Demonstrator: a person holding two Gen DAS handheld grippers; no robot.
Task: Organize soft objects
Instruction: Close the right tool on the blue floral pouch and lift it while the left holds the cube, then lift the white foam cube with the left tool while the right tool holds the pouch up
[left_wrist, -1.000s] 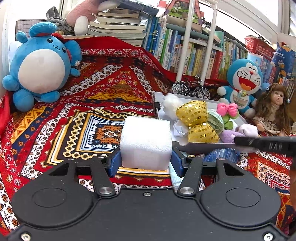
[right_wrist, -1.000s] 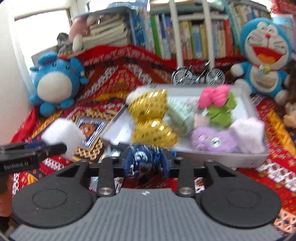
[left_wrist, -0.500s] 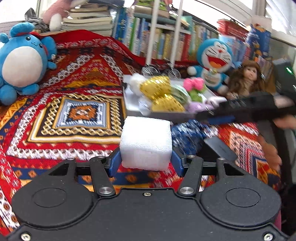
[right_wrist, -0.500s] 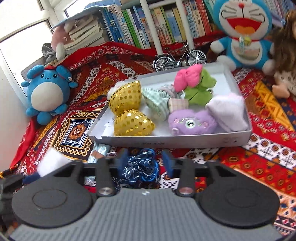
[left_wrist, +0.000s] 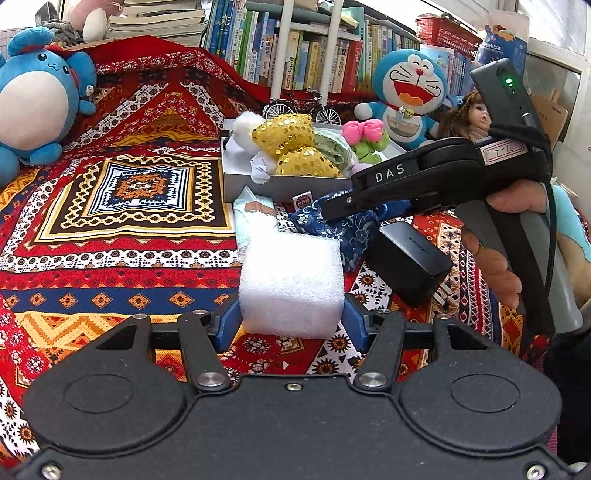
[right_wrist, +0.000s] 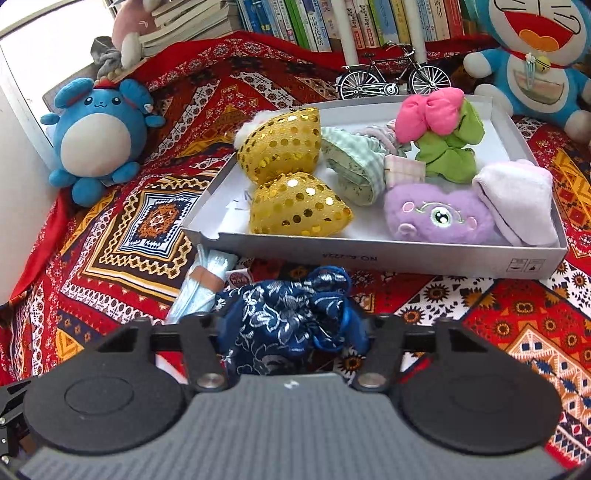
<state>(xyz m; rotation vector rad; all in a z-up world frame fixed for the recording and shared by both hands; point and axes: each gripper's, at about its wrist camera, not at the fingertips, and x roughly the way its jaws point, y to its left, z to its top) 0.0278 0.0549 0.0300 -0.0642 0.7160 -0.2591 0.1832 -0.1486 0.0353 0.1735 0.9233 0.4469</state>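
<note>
While the left gripper (left_wrist: 291, 317) clamps the white foam block (left_wrist: 291, 284) above the patterned cloth (left_wrist: 110, 258), the right gripper (right_wrist: 291, 328) grips the blue pouch (right_wrist: 291, 314) just before the grey tray (right_wrist: 369, 254).

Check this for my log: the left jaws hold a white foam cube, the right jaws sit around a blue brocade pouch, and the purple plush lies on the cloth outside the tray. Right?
Not quite. The right wrist view shows the purple plush inside the grey tray, not on the cloth. The left gripper does hold the white foam cube, and the right gripper straddles the blue brocade pouch.
</note>
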